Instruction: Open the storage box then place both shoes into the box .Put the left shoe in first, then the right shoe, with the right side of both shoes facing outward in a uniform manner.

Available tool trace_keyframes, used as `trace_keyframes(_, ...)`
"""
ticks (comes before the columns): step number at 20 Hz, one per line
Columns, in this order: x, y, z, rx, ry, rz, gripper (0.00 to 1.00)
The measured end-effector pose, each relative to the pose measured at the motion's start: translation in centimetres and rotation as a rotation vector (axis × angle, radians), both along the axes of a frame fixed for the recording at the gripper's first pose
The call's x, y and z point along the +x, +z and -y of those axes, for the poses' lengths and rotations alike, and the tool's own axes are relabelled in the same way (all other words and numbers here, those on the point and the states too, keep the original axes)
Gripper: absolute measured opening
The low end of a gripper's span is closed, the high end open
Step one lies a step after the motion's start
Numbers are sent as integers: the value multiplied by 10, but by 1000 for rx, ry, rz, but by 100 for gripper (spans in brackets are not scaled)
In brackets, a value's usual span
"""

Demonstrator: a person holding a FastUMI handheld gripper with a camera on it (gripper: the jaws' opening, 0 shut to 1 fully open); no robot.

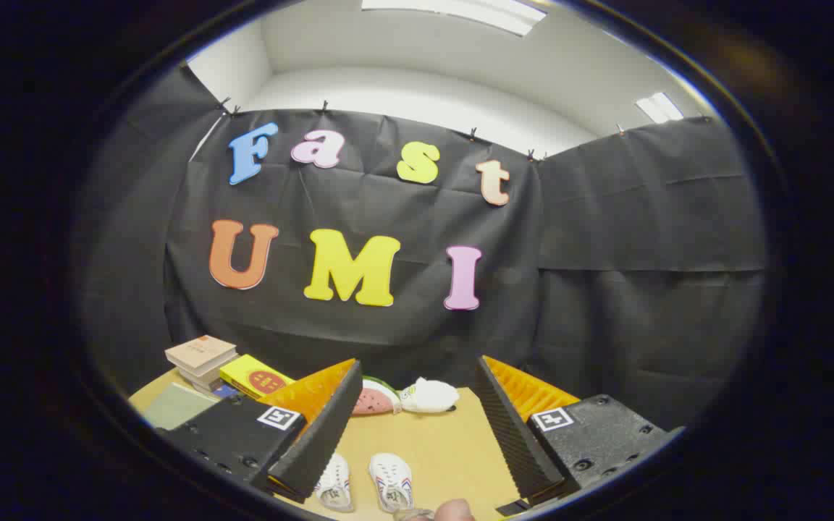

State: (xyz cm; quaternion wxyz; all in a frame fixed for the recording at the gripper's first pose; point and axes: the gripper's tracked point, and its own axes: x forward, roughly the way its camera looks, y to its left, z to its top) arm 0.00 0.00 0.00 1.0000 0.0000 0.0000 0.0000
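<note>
I am holding the gripper [417,441] with fingers spread wide, gripping nothing. Two white shoes [366,483] are lying between them on the table [446,449], so the boxing is looking unstarted.

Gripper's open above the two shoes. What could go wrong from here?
1. The shoes lie close side by side between the open gripper fingers, so a grab might catch the wrong one or both.
2. A fingertip sits just beside them and could get nipped.
3. The watermelon slice toy and white plush beyond could be bumped on overshoot.
</note>
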Motion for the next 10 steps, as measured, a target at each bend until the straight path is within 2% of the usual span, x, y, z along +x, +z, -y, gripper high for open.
trace_keyframes(10, -2, 2, -11, 17, 68, 4, 100)
